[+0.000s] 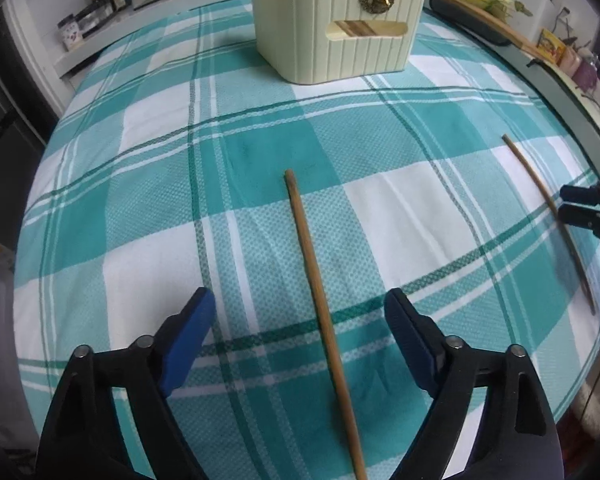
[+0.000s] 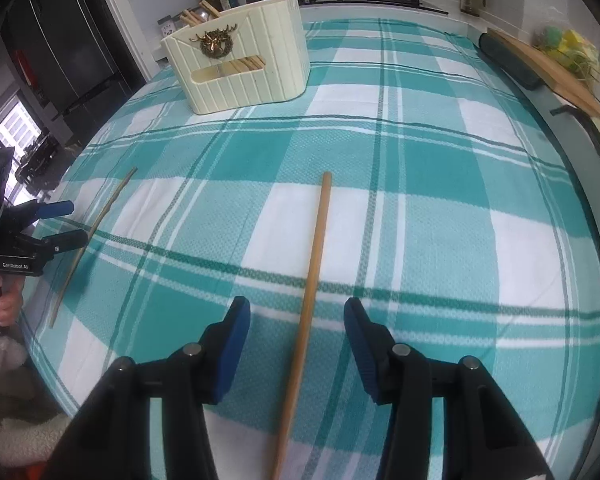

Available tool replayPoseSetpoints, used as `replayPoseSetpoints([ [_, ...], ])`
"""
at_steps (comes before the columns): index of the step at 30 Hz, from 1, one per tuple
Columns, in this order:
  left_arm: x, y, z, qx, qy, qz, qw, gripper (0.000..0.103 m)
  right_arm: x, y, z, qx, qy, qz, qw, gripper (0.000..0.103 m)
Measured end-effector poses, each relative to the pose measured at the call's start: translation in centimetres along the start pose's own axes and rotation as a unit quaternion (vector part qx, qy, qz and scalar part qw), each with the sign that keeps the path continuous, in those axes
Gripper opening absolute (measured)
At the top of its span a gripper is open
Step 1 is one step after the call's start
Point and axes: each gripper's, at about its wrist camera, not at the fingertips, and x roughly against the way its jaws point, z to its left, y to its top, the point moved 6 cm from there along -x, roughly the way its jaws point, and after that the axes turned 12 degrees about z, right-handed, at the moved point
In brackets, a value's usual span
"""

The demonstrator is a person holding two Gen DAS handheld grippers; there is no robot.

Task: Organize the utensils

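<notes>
Kitchen counter (image 1: 560,92) under a teal checked cloth (image 1: 260,140). Each released tool, left tool (image 1: 300,340) and right tool (image 2: 298,344), straddles its own chopstick, left chopstick (image 1: 320,320) and right chopstick (image 2: 308,292). Clench squarely mid-shaft before carrying to the cream holder (image 2: 256,60) beyond.

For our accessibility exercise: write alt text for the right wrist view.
A wooden chopstick lies on a teal checked tablecloth between the open right hand-held gripper. Behind stands a cream utensil holder; the left hand-held gripper straddles another chopstick.
</notes>
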Motion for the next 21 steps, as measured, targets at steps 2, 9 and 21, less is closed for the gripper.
replayPoseSetpoints([
  [2,-0.7,0.7,0.0,-0.002,0.006,0.013,0.9999,0.078,-0.9,1.3,0.0,0.013,-0.014,0.011,1.0,0.05],
  [9,-1.2,3.7,-0.6,-0.006,-0.009,0.03,0.9995,0.035,-3.2,5.3,0.8,0.043,-0.06,0.021,0.997,0.04],
  [21,6.8,2.6,-0.4,0.036,-0.034,-0.088,0.9949,0.004,1.9,7.0,1.0,-0.02,-0.009,-0.071,0.997,0.007],
])
